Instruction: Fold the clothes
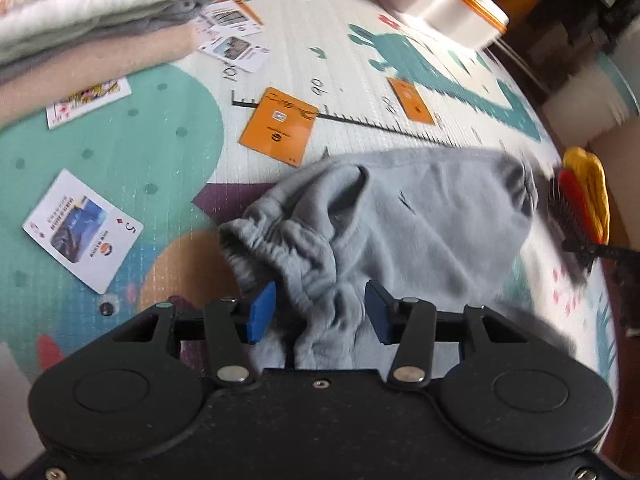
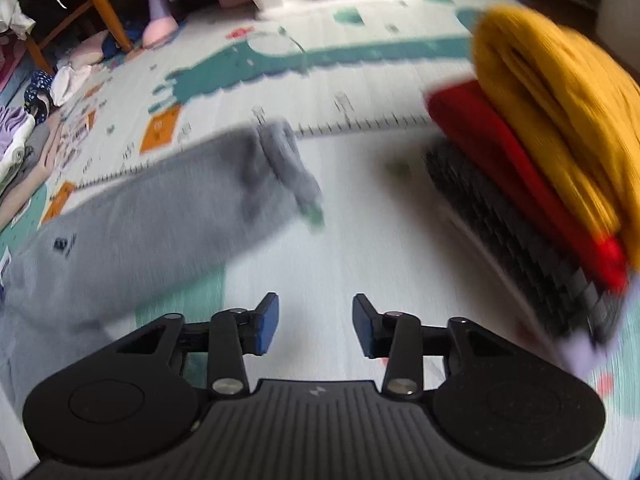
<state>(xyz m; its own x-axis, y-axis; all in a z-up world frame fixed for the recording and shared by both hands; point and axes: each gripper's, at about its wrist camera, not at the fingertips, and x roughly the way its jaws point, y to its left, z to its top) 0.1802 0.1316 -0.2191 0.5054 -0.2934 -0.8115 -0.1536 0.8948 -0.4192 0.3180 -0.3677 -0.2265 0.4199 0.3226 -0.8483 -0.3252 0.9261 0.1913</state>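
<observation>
We find the grey sweatpants (image 1: 404, 232) spread on the play mat (image 1: 120, 160); in the left wrist view their gathered waistband bunches straight ahead at twelve o'clock from the left gripper (image 1: 320, 312), and the fabric runs on between its blue pads. The left gripper's jaws stand well apart with cloth lying in the gap, but they do not pinch it (we judge it loose, not held). From there the garment's long axis runs away toward one or two o'clock, ending near the stack at the mat's edge.

In the right wrist view the same sweatpants (image 2: 160, 216) lie at ten o'clock from the right gripper (image 2: 314, 326), their leg end (image 2: 288, 168) nearest, at about eleven; the right gripper's jaws are likewise wide apart and hold nothing, with bare mat beneath. So the left gripper is the nearer to the waistband, the right to the leg end; a fold along the length would turn on bringing those two ends together.

No true container is in reach; at two o'clock from the right gripper sits a folded pile (image 2: 552, 148), yellow over red over a dark piece, and at ten o'clock in the left view another stack of folded cloth (image 1: 92, 20) rests on the mat. Both views are blurred.
</observation>
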